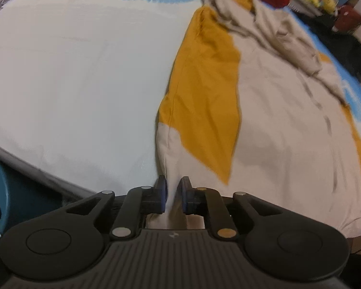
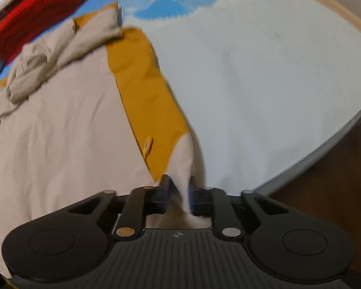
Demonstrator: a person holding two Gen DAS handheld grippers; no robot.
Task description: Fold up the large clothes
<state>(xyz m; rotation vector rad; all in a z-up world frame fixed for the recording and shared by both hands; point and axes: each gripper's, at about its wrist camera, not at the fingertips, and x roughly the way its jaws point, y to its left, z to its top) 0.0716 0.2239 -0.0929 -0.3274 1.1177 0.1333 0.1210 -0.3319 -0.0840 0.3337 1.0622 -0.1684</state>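
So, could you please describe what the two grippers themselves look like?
Both match: the left gripper and right gripper are matte black, with blue-padded fingers, linkage arms with silver and brass-coloured pivot pins, a ribbed body and two round side discs. No cables or sleeves show.

I am looking at the left claw (image 1: pixel 173 191) from its wrist camera: a matte black plastic body with fine parallel ribs running across the top plate and a small round black-and-white mark at its centre. Two broad rounded lobes with shallow circular recesses are flanking the plate. Black link arms are reaching forward, pinned with round metal caps, some silver, some brass-toned. The fingers (image 1: pixel 161 187) are showing dark blue pads on their inner faces. The right claw (image 2: pixel 179 189) is showing the same build: ribbed black plate, centre mark, twin lobes, silver and brass pivot caps, blue-padded fingers (image 2: pixel 165 185).
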